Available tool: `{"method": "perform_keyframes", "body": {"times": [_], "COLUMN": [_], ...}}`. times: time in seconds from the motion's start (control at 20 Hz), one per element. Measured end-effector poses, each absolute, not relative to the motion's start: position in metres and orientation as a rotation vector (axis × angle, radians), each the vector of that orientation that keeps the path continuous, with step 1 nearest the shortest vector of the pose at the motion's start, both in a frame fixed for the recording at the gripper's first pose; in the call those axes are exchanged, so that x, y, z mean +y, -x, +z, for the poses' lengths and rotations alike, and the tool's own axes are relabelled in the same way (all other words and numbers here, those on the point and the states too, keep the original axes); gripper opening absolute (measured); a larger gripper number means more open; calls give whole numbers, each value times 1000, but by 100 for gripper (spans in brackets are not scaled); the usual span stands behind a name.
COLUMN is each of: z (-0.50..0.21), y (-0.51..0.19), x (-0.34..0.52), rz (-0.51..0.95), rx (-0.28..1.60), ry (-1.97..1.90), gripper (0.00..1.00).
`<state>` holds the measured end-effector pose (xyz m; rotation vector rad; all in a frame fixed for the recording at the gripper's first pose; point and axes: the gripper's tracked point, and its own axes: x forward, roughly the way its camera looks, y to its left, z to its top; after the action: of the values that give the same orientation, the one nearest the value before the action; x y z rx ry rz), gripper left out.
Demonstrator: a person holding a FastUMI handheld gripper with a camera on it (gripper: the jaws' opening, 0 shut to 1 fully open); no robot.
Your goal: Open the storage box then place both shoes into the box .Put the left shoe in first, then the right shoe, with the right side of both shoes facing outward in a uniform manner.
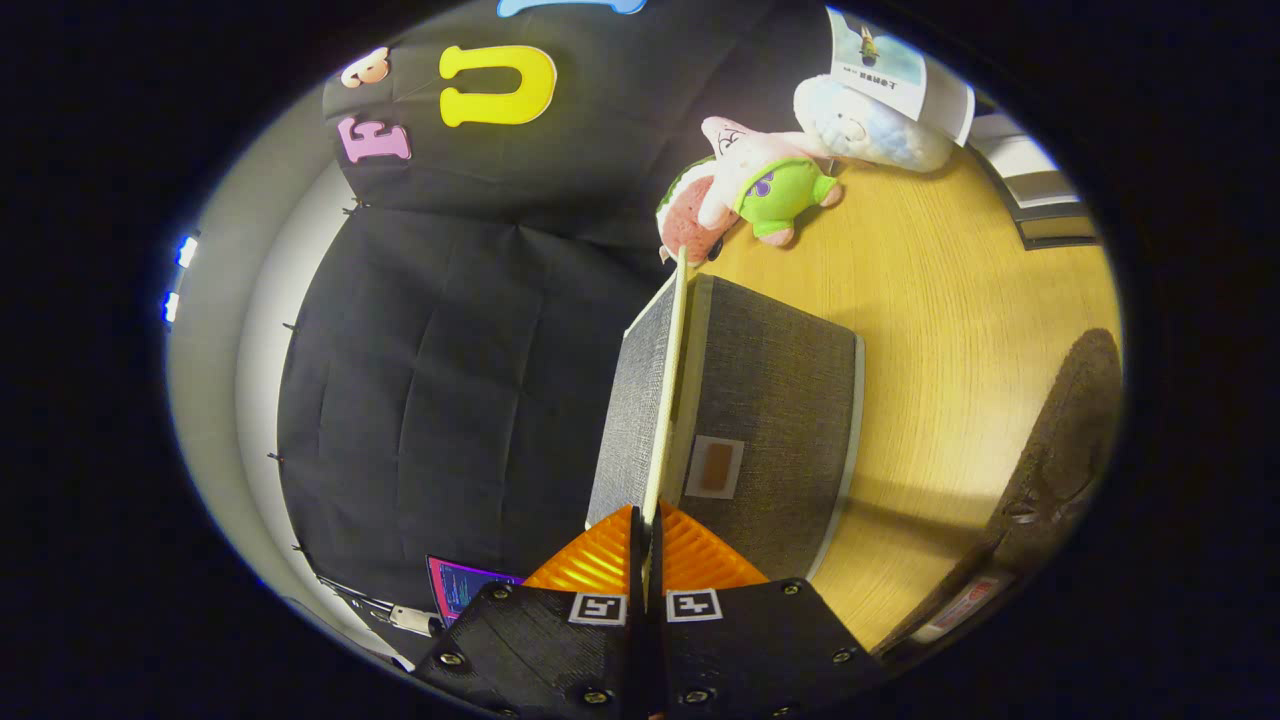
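Grey fabric box (770, 400): stands on the wooden desk (960, 300), mid-surface, directly ahead of my fingers.
Lid (665, 400): a thin pale-edged panel, swung up on edge; I see it nearly edge-on, running from my fingertips toward the far end of the box.
Gripper (648, 540): my fingers are pressed together on the near edge of the lid, pinching it from both faces.
Shoe (1060, 470): one dark shoe lies toward the desk edge, well apart from the box; I cannot tell whether it is left or right.
Toys (770, 180): plush figures sit at the far desk corner, beyond the box.
Progress: I judge the opening step under way, with the lid raised but not released.
Remaining: I judge both shoe placements pending, left first, then right, right sides outward.
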<state>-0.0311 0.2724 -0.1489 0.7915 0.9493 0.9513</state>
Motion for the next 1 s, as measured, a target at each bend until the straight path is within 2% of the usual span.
{"method": "perform_keyframes", "body": {"times": [0.4, 1.0], "z": [-75, 3], "y": [40, 47], "x": [302, 404], "rz": [872, 936], "rx": [850, 766], "ry": [-643, -545], "gripper": [0, 0]}}
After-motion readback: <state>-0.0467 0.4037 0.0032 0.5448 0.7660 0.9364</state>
